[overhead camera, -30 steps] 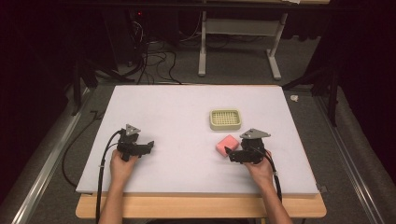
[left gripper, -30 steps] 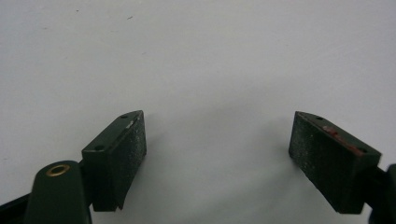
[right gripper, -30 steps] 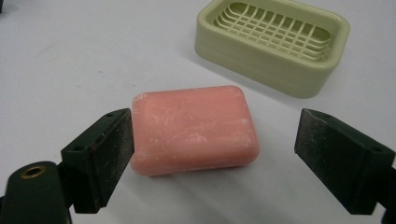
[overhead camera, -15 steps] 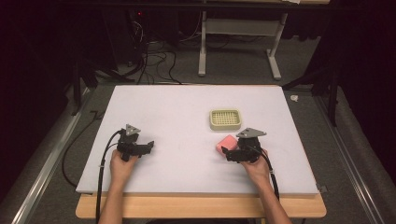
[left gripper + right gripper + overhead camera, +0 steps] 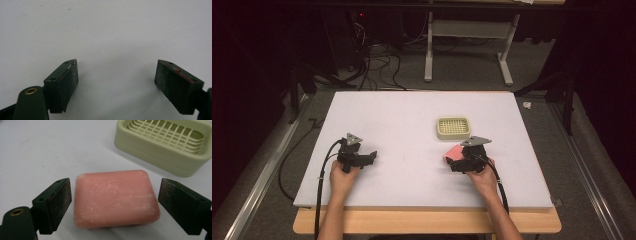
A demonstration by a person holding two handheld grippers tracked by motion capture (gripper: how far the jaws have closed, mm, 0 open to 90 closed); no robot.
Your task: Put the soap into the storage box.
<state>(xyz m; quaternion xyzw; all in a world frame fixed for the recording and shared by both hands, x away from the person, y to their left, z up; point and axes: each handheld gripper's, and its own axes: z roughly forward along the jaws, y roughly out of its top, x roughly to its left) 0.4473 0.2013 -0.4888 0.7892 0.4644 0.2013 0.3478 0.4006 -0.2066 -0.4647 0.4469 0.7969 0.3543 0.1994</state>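
Pink soap bar (image 5: 115,198) lies on the white table (image 5: 402,120) at lower centre of the right gripper view, between the spread jaws of the right hand-held gripper (image 5: 115,205), likely about to be clamped and lifted toward the soap dish (image 5: 163,143).

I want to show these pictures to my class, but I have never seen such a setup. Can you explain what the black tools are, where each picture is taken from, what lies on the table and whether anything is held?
A person sits at a white table, holding a hand-operated clamp in each hand. One picture looks down from above; the other two come from small cameras riding on each clamp. The left gripper is open over bare table. The right gripper is open too, its jaws on either side of a pink bar of soap that lies on the table, with small gaps, so nothing is held yet. Just beyond the soap stands a pale green soap dish with a grid top.
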